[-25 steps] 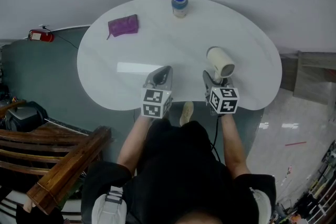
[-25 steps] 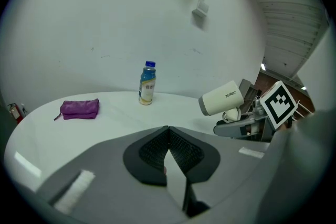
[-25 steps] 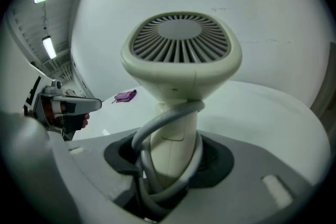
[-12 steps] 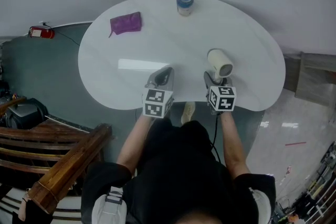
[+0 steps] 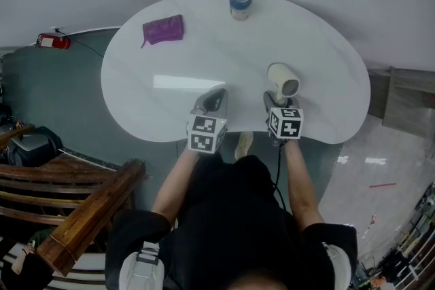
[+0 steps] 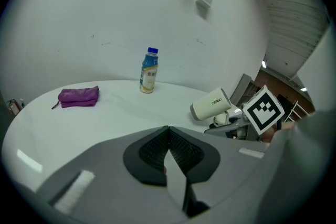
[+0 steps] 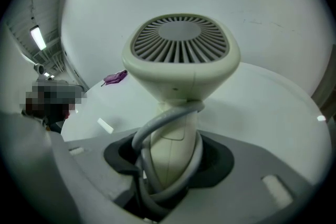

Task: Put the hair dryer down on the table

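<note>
A cream hair dryer (image 5: pixel 283 82) with its grey cord wound round the handle stands up out of my right gripper (image 5: pixel 276 103), whose jaws are shut on the handle (image 7: pixel 170 157). Its grilled rear end (image 7: pixel 180 41) fills the right gripper view. It is held over the near right part of the white table (image 5: pixel 204 58). My left gripper (image 5: pixel 211 102) is shut with nothing in it, over the table's near edge; its left gripper view shows the dryer (image 6: pixel 211 104) to the right.
A purple pouch (image 5: pixel 163 30) lies at the table's far left and a blue-capped bottle (image 5: pixel 239 3) stands at the far edge. A wooden chair (image 5: pixel 75 200) is at lower left, a red object (image 5: pixel 53 43) on the floor at left.
The hair dryer and right gripper have shifted slightly toward me and downward. The left gripper has barely moved.
</note>
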`<action>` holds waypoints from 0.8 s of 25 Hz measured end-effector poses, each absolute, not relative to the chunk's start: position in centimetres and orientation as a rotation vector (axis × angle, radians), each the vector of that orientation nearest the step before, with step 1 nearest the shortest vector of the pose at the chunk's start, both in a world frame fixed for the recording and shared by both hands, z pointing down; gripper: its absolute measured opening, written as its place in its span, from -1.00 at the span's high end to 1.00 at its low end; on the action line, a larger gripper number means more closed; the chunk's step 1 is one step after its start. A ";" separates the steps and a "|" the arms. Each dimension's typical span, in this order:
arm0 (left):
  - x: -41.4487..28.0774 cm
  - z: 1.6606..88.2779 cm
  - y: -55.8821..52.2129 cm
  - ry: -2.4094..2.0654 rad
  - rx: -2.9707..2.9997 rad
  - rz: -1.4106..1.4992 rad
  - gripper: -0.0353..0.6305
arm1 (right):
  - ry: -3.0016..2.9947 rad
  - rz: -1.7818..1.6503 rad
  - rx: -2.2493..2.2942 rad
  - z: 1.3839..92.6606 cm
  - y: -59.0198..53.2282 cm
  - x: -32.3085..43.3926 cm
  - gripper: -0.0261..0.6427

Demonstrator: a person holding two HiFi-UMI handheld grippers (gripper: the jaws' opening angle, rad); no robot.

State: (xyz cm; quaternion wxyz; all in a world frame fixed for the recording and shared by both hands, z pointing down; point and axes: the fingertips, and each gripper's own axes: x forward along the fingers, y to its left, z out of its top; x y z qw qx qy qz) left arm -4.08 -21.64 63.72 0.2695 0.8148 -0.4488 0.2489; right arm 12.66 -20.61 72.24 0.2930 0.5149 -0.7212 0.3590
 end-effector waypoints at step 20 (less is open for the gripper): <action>-4.3 63.5 -21.3 -1.230 2.182 0.686 0.88 | -1.812 1.014 1.319 73.9 -19.8 12.4 0.23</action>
